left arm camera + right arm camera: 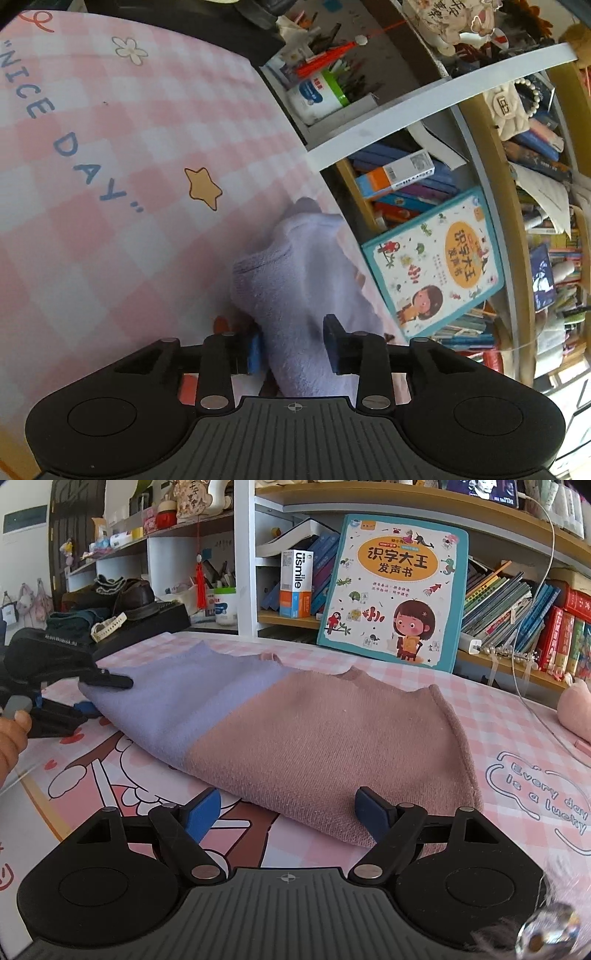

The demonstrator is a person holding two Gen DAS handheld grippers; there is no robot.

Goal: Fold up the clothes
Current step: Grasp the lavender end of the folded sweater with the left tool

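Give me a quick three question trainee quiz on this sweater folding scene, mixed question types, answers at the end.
1. True or false: the right gripper is clamped on the pink half of the lilac and pink knitted sweater.
2. Which end of the sweater lies between the left gripper's fingers: A lilac, B pink?
3. What stands propped against the wooden bookshelf behind the table?

Key: 1 false, its jaws stand open. 2 A. 3 the teal-edged children's book.
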